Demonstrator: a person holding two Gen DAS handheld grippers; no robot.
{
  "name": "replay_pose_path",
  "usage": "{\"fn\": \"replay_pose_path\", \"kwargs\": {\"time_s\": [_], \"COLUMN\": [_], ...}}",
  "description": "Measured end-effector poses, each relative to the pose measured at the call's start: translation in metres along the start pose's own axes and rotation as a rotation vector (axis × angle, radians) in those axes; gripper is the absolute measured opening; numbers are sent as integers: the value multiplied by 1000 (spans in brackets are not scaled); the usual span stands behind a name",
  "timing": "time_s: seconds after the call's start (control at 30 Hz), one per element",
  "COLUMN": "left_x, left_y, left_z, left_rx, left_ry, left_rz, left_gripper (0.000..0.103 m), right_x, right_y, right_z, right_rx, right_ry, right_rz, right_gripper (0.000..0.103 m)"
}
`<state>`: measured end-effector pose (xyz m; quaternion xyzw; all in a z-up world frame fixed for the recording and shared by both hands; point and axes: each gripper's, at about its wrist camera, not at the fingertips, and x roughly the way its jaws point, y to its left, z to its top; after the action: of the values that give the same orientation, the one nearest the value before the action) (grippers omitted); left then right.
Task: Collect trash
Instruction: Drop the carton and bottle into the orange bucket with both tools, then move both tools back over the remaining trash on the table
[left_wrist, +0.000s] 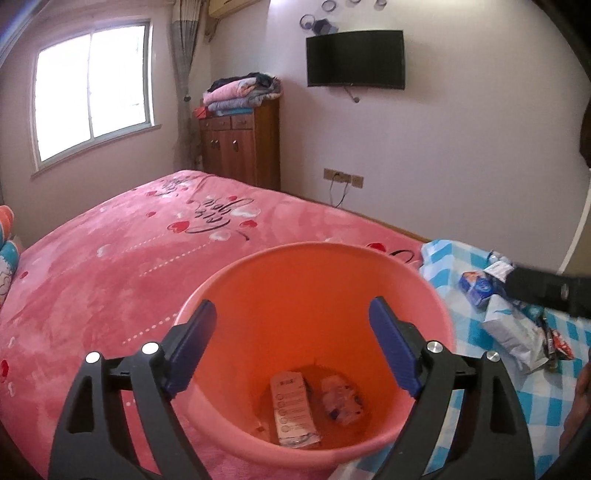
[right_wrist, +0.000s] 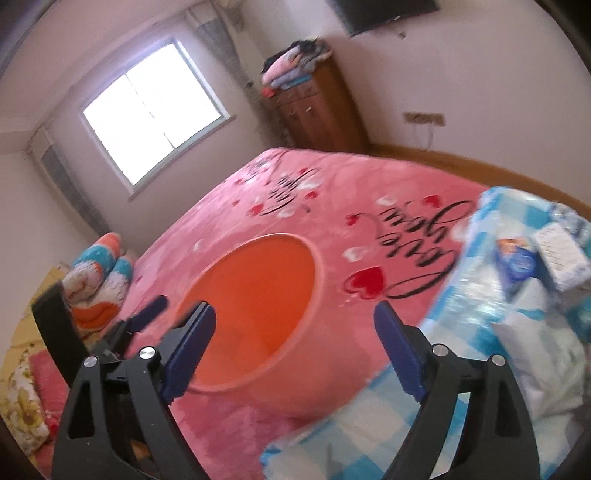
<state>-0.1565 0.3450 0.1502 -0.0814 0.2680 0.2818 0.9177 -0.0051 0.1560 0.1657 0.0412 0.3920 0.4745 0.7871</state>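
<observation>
The orange bucket (left_wrist: 314, 295) serves as the trash bin and stands on the pink bed (left_wrist: 110, 266), just beside the blue checked cloth (left_wrist: 454, 258) that lies at its 3 o'clock in the left wrist view. Two pieces already lie on its bottom: a flat printed packet (left_wrist: 293, 413) and, touching it at its 3 o'clock, a crumpled clear wrapper (left_wrist: 341, 404). So the task seems partly done.

What is left sits on the checked cloth: a small blue carton (left_wrist: 476, 290), a white box (left_wrist: 498, 267) at its 1 o'clock, a large white pouch (left_wrist: 513, 332) at its 5 o'clock, and a dark red-printed wrapper (left_wrist: 557, 343) beyond the pouch. More may lie under or behind these; the pile is too blurred in the right wrist view to count.

The left tool (left_wrist: 291, 350) hangs directly over the bucket's mouth with its blue pads apart and nothing between them. The right tool (right_wrist: 295, 350) has its pads apart too and is empty; it points toward the bucket's near rim, with the trash pile at its 2 o'clock. In the left wrist view its black body enters from 3 o'clock, above the pile.

Judging by this, at least four items remain to be carried over, and the right tool is the nearer one to them.
</observation>
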Motion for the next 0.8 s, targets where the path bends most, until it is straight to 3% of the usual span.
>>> {"fn": "replay_pose_path", "kwargs": {"time_s": [0.4,0.8], "left_x": [-41,-56], "left_y": [-57,-115], "left_z": [-8,-32], "left_rx": [101,199], "left_ry": [-44,-2], "left_rz": [-161,-314], "left_gripper": [93,94], "right_x": [-76,-130], "right_y": [-62,-114], "right_z": [-86,-137], "right_rx": [115,244], "right_ry": [-112,-181], "right_rz": [-232,-342], "right_gripper": [89,93]}}
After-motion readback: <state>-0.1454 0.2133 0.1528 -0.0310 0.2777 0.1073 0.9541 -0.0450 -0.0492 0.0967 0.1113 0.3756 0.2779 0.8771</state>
